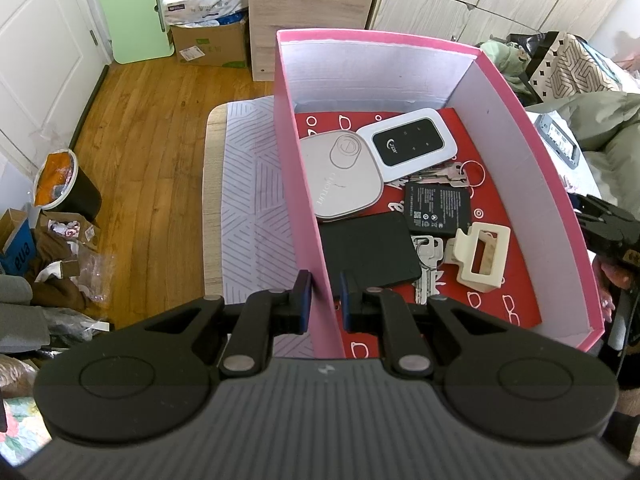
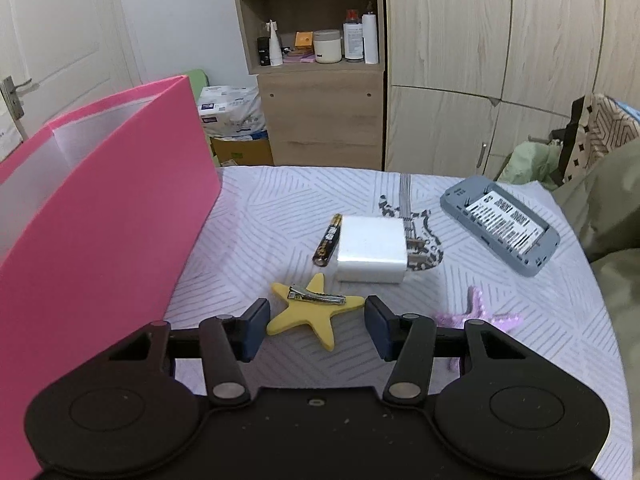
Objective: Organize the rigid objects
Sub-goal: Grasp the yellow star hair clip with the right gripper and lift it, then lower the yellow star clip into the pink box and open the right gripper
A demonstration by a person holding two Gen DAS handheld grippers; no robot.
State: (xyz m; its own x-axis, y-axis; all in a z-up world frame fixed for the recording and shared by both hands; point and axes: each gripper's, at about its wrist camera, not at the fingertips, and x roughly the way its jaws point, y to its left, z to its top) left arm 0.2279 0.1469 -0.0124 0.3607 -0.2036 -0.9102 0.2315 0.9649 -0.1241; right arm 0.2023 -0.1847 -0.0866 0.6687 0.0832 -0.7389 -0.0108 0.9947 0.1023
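pink card box (image 1: 304, 168), yellow star clip (image 2: 308, 312) (metal clasp)

You see counter (image 2: 280, 188) under striped cloth (image 2: 500, 300). On cloth: pink box (image 2: 120, 220) at left; battery (image 2: 327, 239) touching white charger (image 2: 372, 249); yellow star clip (image 2: 310, 312) near you; purple star (image 2: 478, 312) right of it; grey case (image 2: 500, 224) far right, apart from others.

Glossy white plastic charger (image 2: 372, 249) — metal prongs
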